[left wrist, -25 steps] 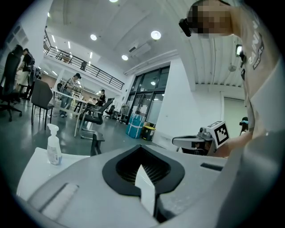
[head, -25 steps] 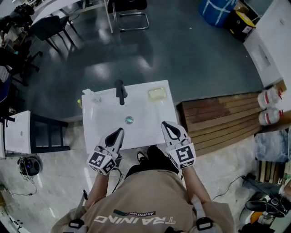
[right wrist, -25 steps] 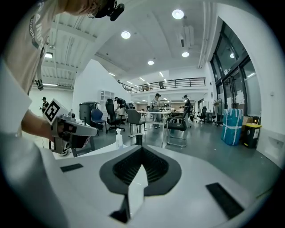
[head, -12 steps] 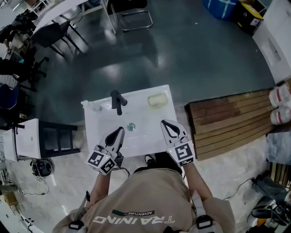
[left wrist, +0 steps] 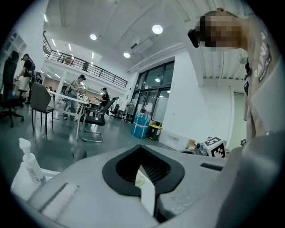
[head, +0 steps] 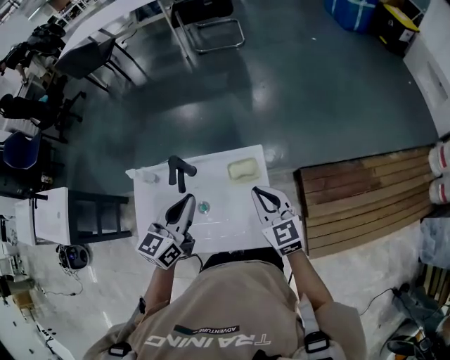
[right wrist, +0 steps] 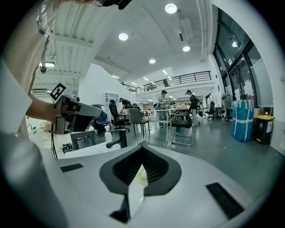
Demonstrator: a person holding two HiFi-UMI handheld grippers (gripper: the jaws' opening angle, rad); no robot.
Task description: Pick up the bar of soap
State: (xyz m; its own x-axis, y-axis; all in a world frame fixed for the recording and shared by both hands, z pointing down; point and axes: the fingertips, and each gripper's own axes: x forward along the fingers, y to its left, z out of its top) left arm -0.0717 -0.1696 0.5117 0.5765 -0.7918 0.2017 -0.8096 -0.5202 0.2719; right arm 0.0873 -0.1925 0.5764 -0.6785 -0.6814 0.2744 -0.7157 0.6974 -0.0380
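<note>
Bar of soap (head: 243, 169): one, pale yellow, lying flat on the upper right corner of the white sink (head: 226, 188), just above centre of the head view. Nothing touches it.

Right gripper (head: 259, 192): held low over the sink's right side, tip pointing up-frame towards the soap but clearly short of it. Its jaws are pressed together with nothing between them. Left gripper (head: 188, 201): held at a slight tilt over the basin, tip just left of the drain (head: 204, 207) and below the faucet (head: 178, 171). Its jaws are likewise closed and empty. Both forearms reach forward from the body at the bottom of the frame, roughly parallel (each gripper carries one marker cube at its rear).

Count: two grippers, one soap bar, one black faucet, one drain, one pump bottle (left wrist: 27, 165) at the sink's upper left corner.

Surroundings: wooden decking (head: 358, 190) at the right, a black frame stand (head: 98, 214) at the left, a chair (head: 207, 21) at the top.

Limits: the hands themselves are hidden beneath the grippers. In both gripper views the grey jaw bodies fill the lower frame and block the sink top, and the soap cannot be made out there with certainty.
</note>
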